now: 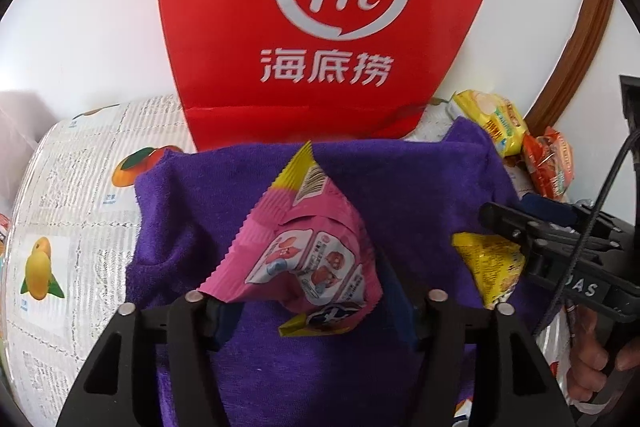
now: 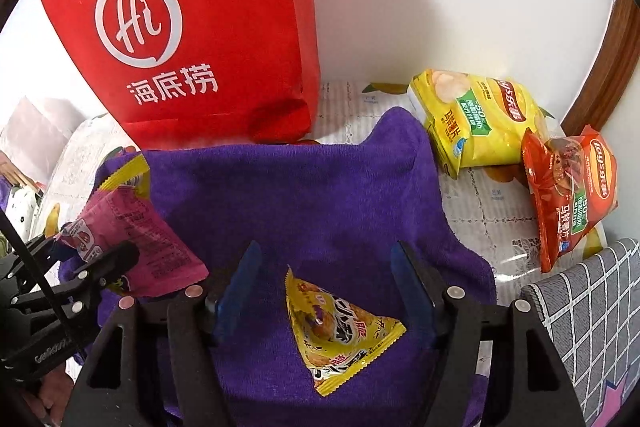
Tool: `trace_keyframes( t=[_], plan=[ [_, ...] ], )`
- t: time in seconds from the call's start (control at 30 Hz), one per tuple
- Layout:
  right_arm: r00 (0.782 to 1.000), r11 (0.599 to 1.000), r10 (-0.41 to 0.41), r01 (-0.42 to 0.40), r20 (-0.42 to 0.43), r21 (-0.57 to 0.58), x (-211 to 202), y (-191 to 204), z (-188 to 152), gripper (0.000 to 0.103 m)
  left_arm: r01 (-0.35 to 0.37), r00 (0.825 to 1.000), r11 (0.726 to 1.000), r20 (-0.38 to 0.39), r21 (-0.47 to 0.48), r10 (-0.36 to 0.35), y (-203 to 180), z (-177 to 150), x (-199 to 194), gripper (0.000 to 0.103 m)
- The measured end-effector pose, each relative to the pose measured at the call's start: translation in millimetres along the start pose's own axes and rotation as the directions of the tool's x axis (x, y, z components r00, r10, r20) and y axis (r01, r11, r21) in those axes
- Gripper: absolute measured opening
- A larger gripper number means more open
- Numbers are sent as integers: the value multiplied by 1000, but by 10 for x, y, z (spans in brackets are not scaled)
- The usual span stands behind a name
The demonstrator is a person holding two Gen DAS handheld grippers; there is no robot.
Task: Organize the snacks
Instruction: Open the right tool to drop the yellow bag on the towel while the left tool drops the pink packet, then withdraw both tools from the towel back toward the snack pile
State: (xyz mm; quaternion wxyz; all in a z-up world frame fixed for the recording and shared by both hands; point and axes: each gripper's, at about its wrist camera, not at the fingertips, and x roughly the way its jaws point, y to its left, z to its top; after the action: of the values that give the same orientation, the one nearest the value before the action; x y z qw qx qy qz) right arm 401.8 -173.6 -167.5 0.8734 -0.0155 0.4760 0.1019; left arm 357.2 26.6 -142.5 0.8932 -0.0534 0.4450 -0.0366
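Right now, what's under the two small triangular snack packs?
Both the pink pack and the yellow pack lie on the purple towel. The towel rests on the fruit-print tablecloth; anything beneath it is hidden.

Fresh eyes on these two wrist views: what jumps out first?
The big red bag with the white "Hi" logo, standing at the back against the wall. Then the purple towel spread in front of it, with a pink snack pack between the left tongs and a yellow triangular pack lying between the right tongs' open jaws. Off to the right, beside the towel, lie a yellow chip bag and an orange one.
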Motion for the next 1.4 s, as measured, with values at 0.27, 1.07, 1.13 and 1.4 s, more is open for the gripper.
trace_keyframes(
  t=[0.27,1.07,1.13,1.4],
  plan=[
    [1000,1000,2,-3,12,10,-48,5,6,69,8,998,1000,64,17,-9,-78,16,-143,71],
    [995,999,-42,42,95,3,-569,43,65,69,47,988,999,144,28,-51,-181,70,-572,78],
    [994,999,-35,34,106,7,-640,47,5,69,44,989,999,143,31,-48,-191,69,-605,78],
    [996,998,-37,32,83,55,-901,-93,-321,69,34,987,998,158,57,-43,-302,21,-810,78]
  ],
)
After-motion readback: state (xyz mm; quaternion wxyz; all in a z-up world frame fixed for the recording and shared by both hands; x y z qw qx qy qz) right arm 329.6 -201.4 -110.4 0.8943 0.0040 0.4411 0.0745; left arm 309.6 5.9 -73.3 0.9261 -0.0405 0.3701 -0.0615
